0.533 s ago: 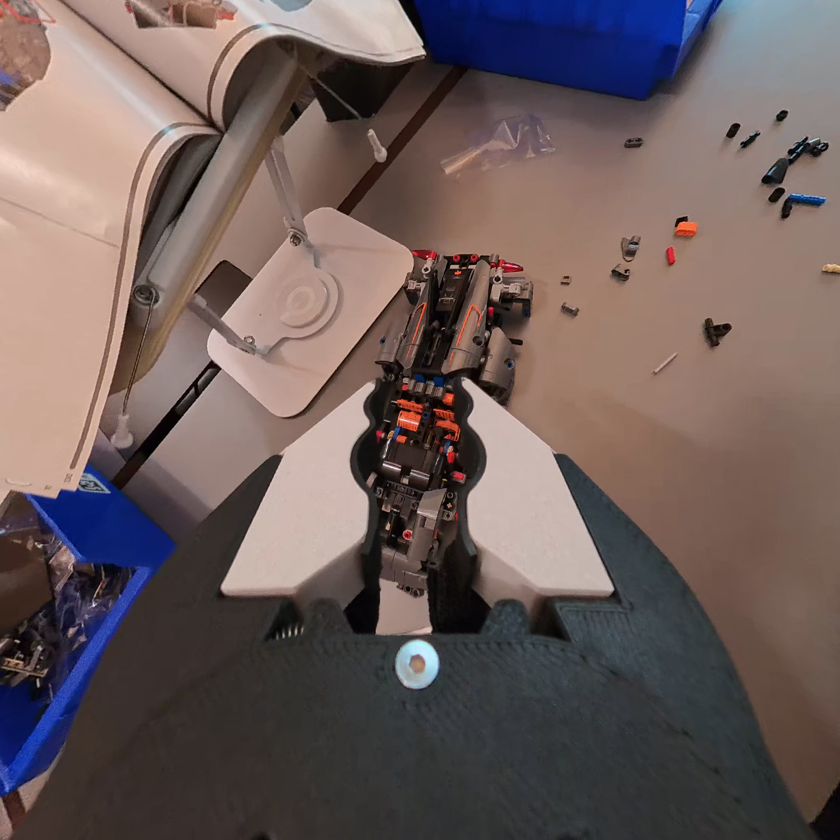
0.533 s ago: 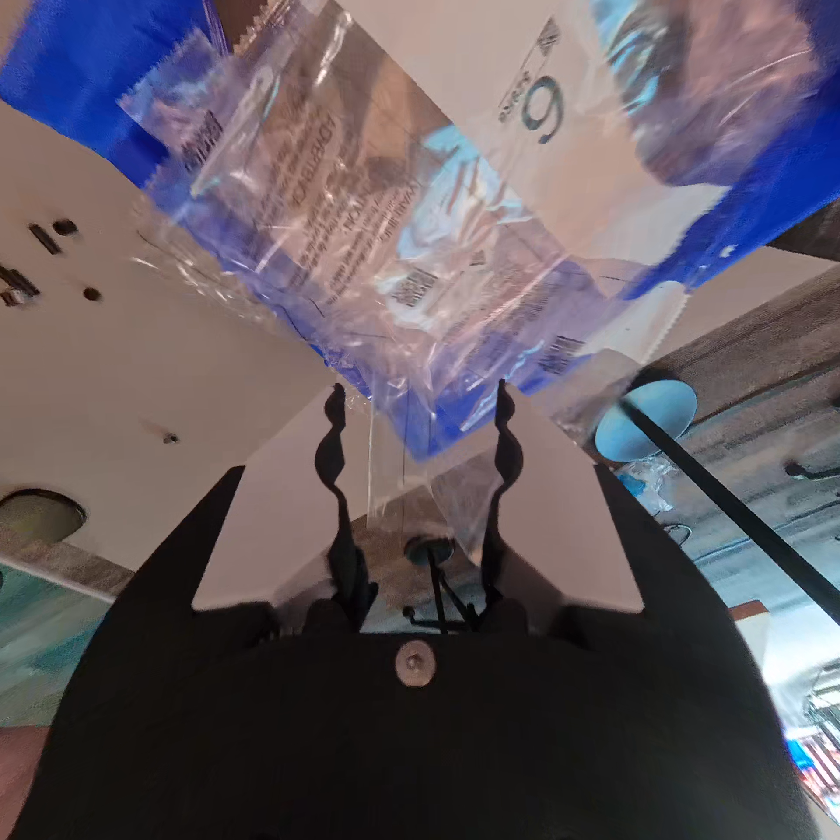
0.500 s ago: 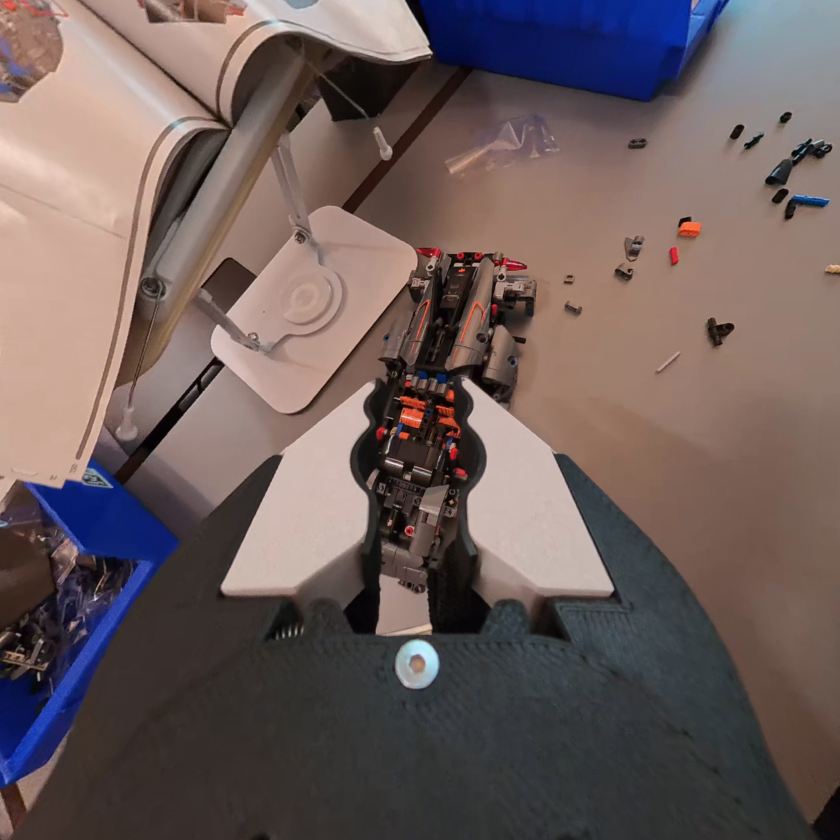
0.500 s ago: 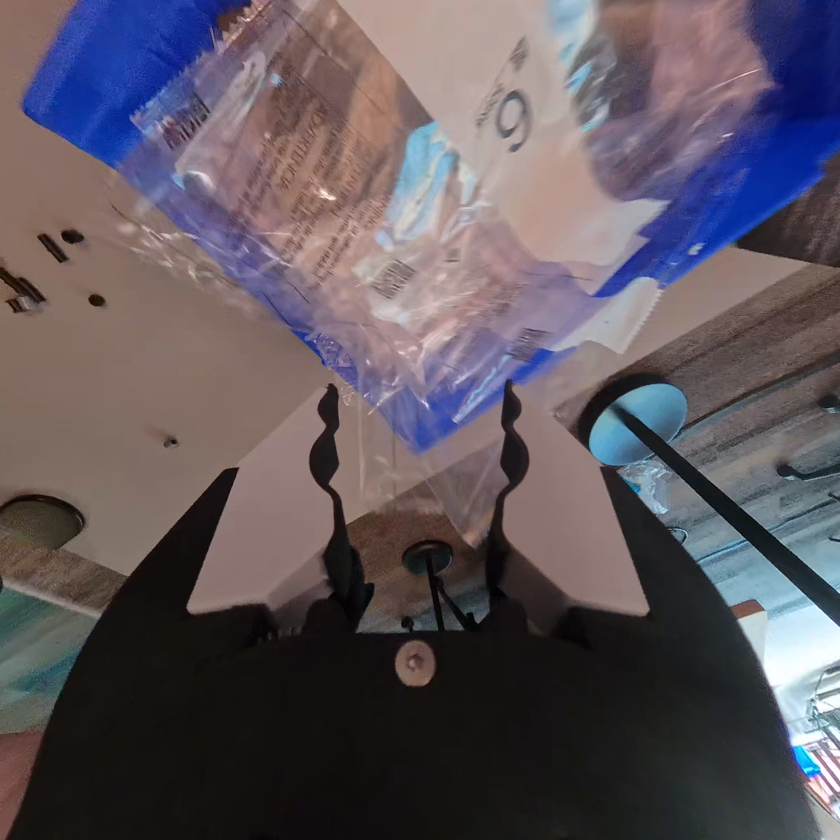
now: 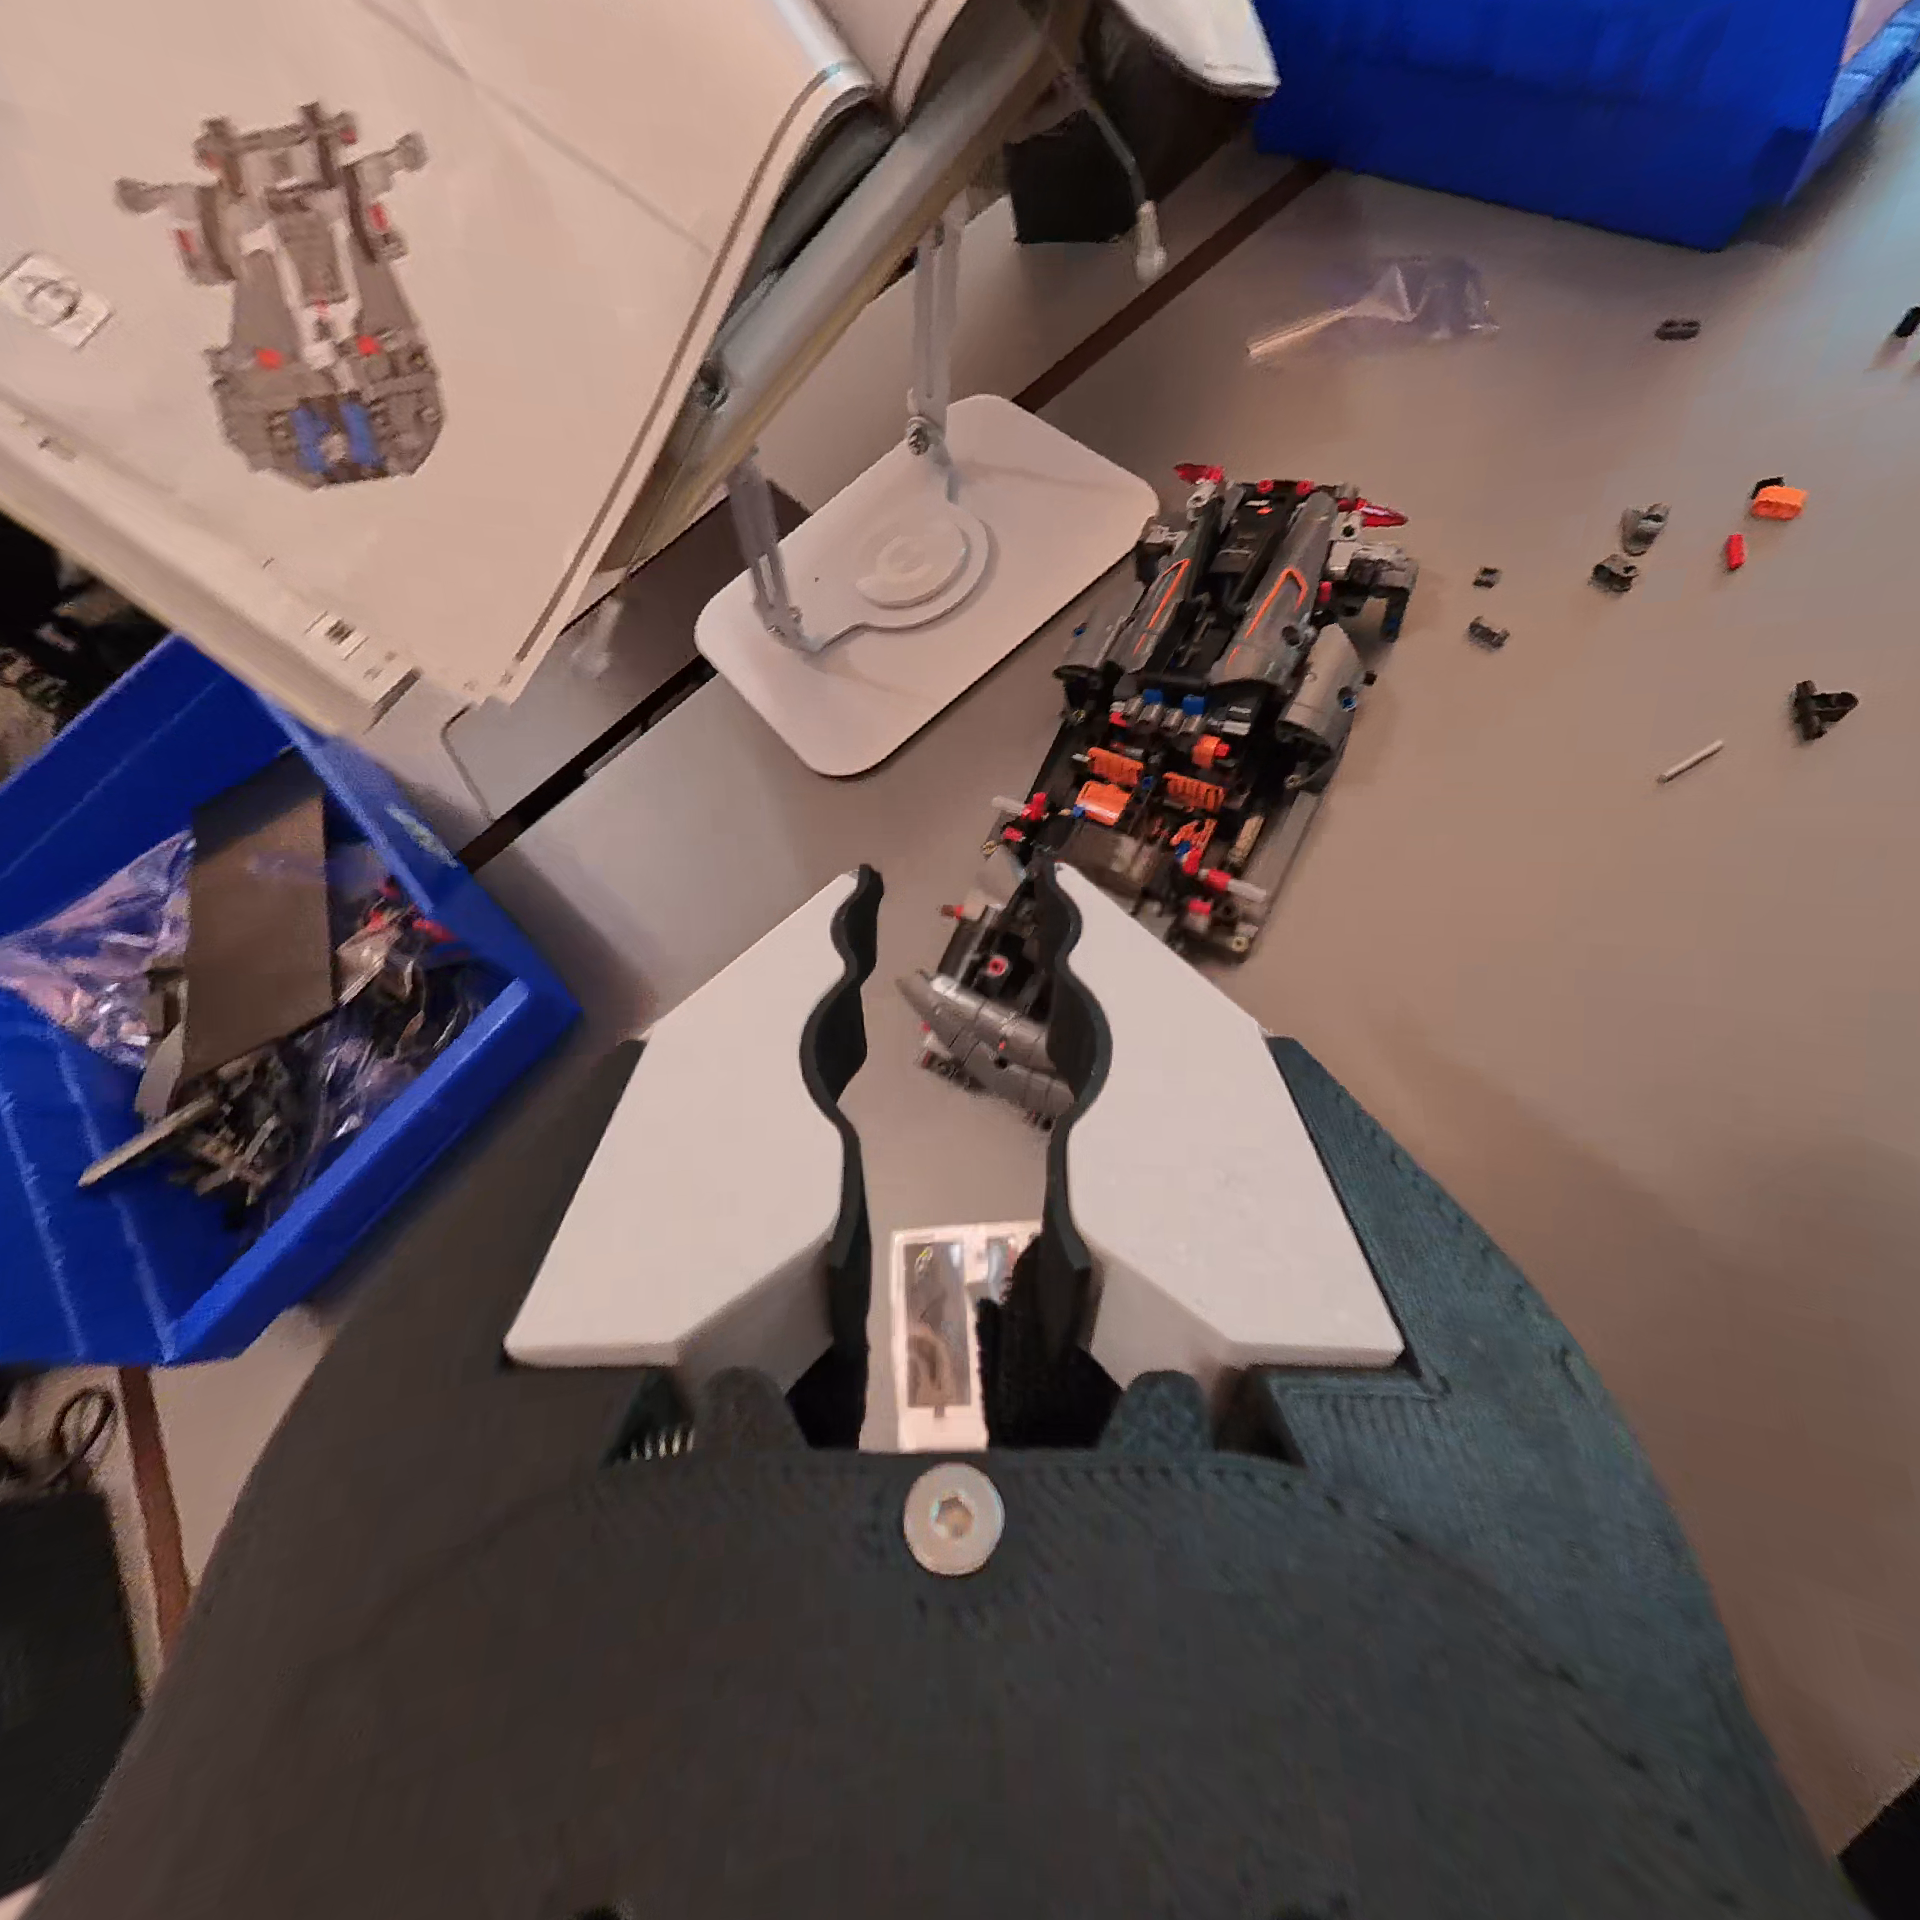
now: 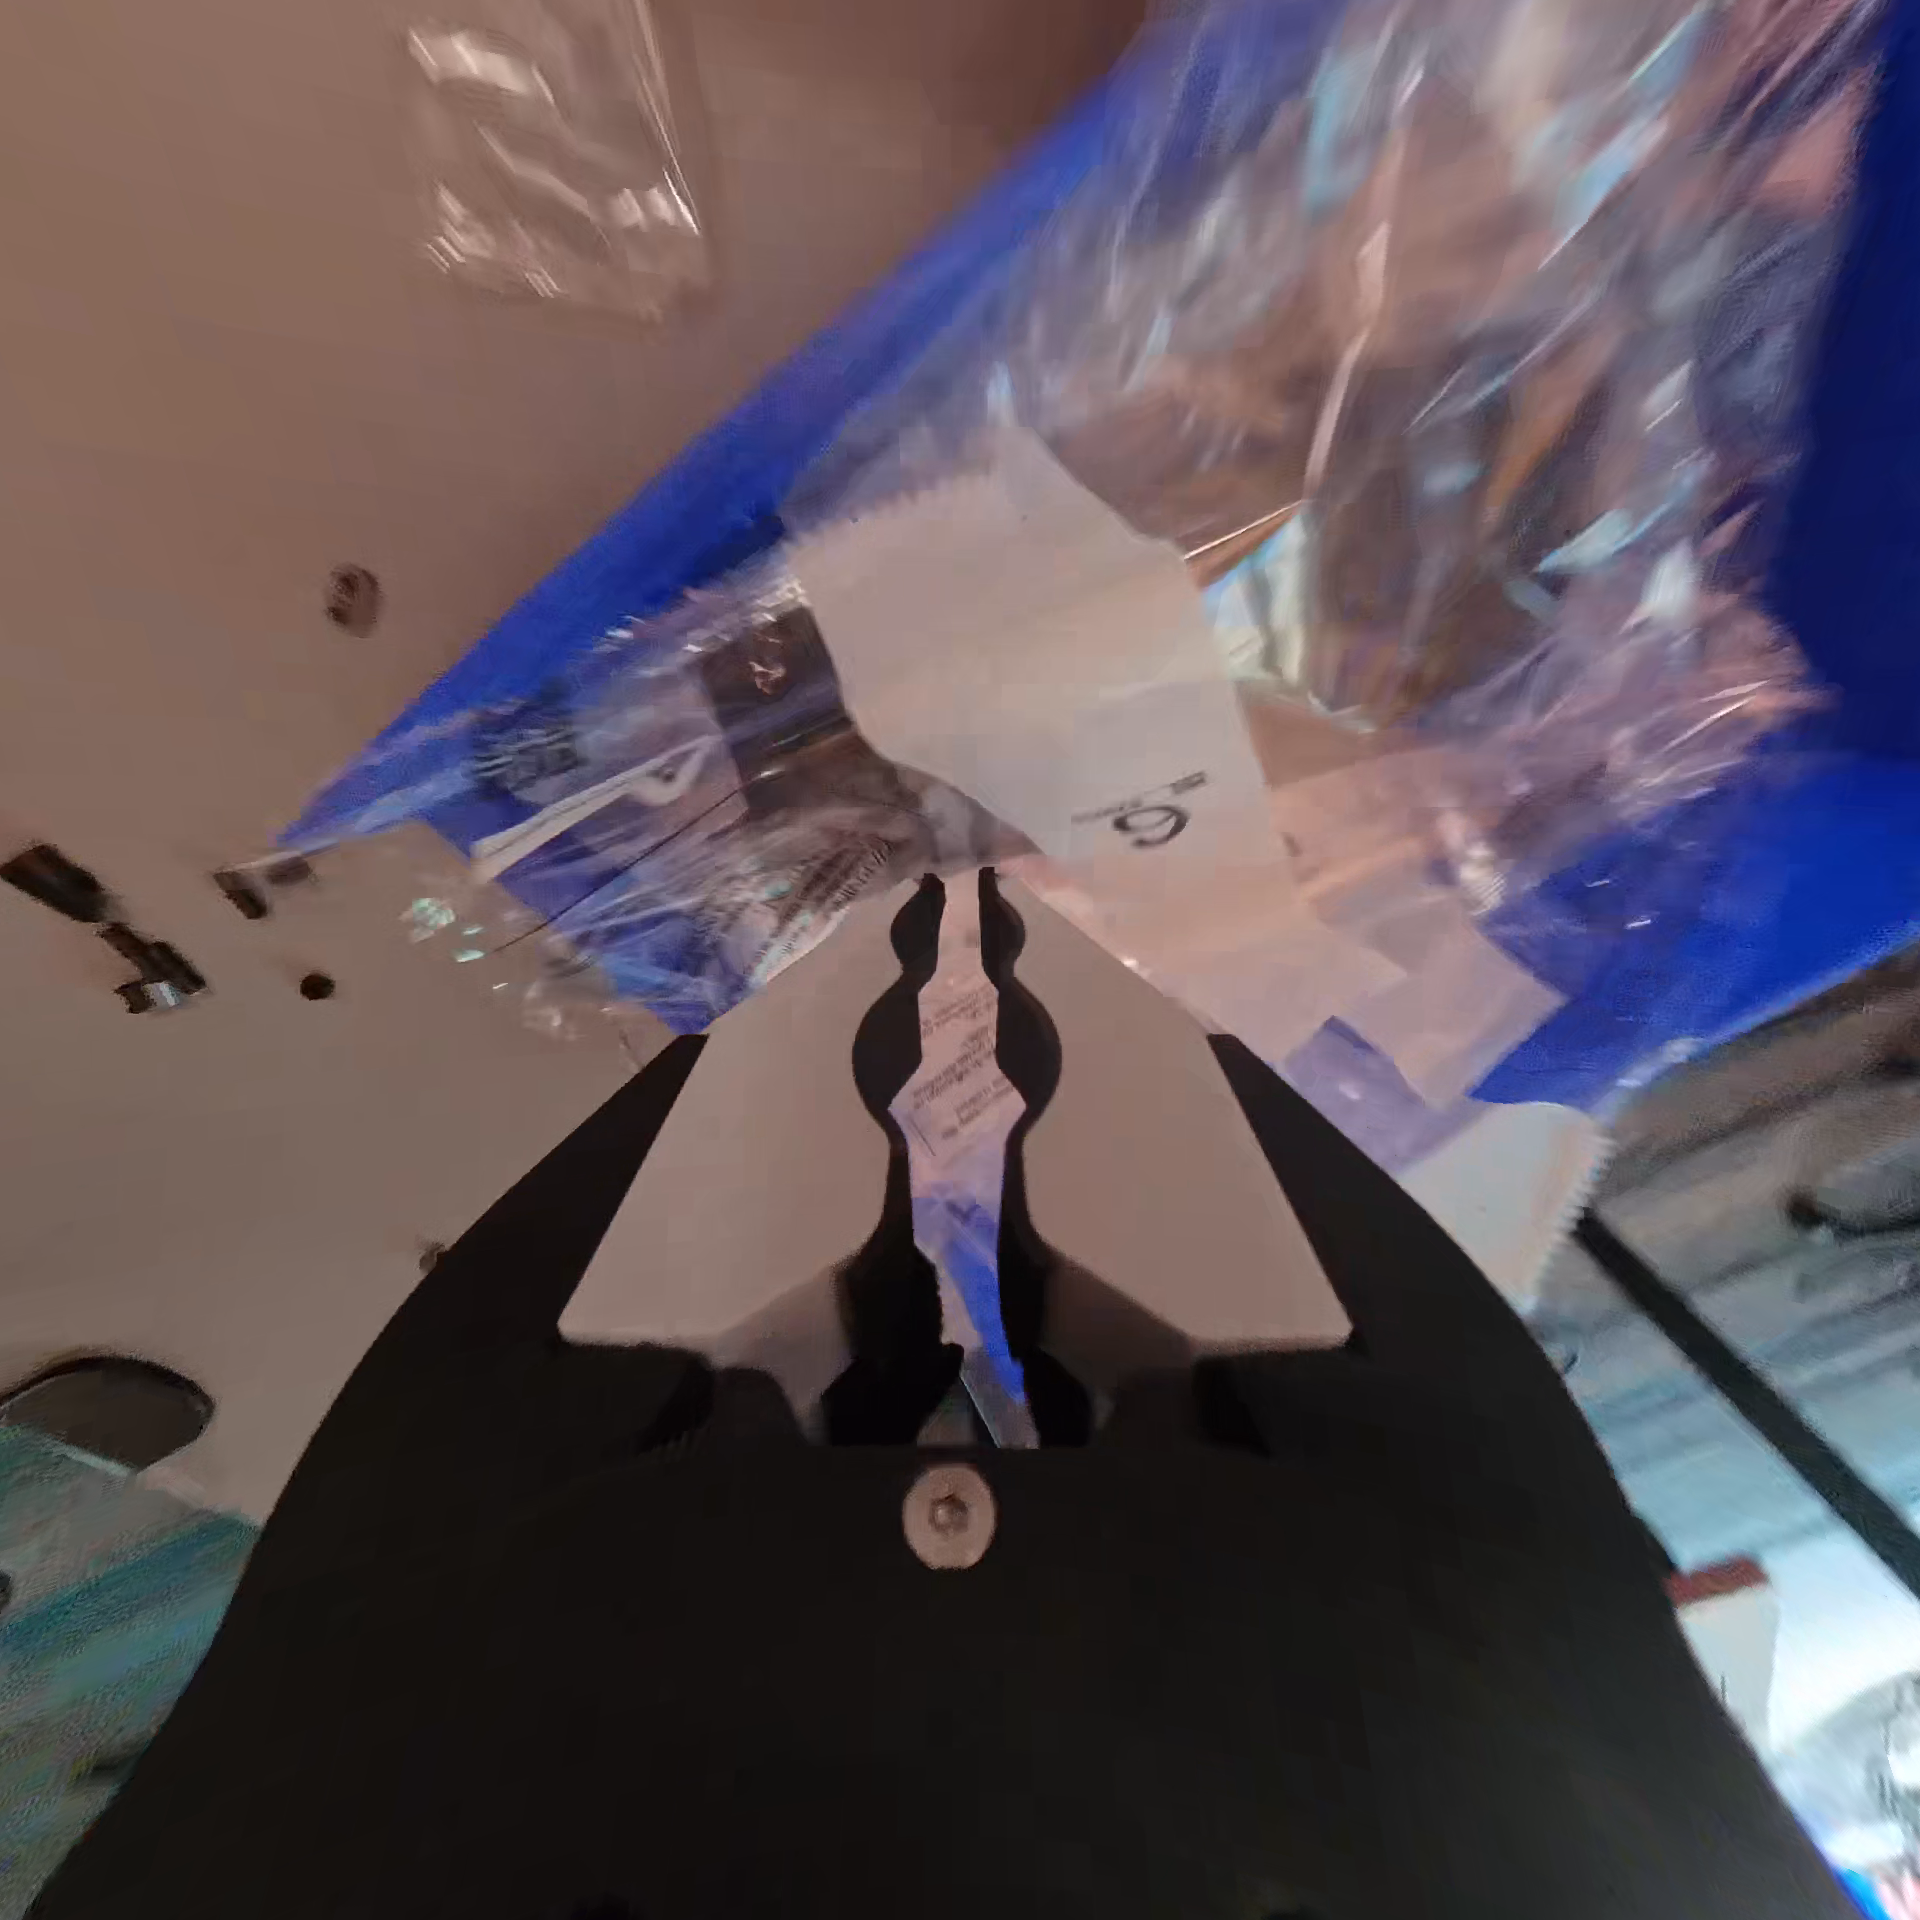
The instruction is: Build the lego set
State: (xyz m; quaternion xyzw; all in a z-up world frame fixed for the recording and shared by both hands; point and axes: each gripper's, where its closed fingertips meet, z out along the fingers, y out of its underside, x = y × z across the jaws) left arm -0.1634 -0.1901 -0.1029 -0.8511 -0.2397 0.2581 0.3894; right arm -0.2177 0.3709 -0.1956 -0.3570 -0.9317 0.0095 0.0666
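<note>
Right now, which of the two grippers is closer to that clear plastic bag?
Right. The right gripper has its fingers pinched on the bag. The left gripper hangs open over the table by the lego car, no bag between its fingers.

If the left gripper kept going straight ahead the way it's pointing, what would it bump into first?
Probably the grey lego car on the table. The left gripper, jaws open and empty, points just past its near end, so depth is uncertain.
</note>
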